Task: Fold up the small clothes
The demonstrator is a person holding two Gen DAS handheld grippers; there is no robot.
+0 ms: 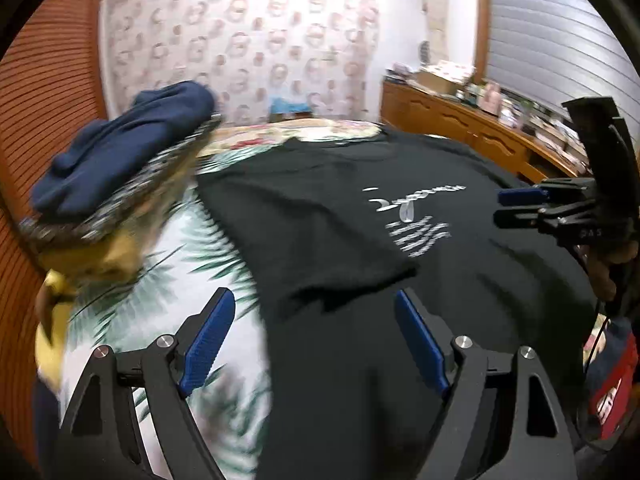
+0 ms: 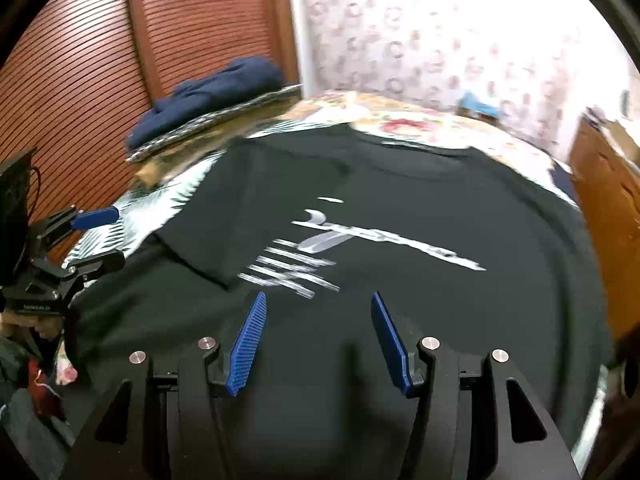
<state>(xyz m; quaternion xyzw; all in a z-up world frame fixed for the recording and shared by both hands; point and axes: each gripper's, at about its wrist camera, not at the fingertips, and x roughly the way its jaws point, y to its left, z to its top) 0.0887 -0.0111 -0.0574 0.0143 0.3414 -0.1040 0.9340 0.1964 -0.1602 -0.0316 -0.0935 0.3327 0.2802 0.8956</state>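
Well, the black T-shirt (image 2: 400, 208) lies spread flat on the leaf-print bedspread (image 1: 168, 320), its silver chest print (image 2: 320, 252) facing up, one sleeve seemingly folded inward, though blur hides the edge. The left gripper (image 1: 316, 336) and right gripper (image 2: 318, 340) both hover above it, jaws apart, holding nothing. Folded navy clothes (image 1: 124, 152) sit on a stack near the slatted wooden door (image 2: 120, 48).

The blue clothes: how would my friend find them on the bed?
Start at the bed with the leafy sheet. Beyond the big black T-shirt, by the brown slatted wall, sits a stack. The blue clothes are on top, plain dark blue with no writing.
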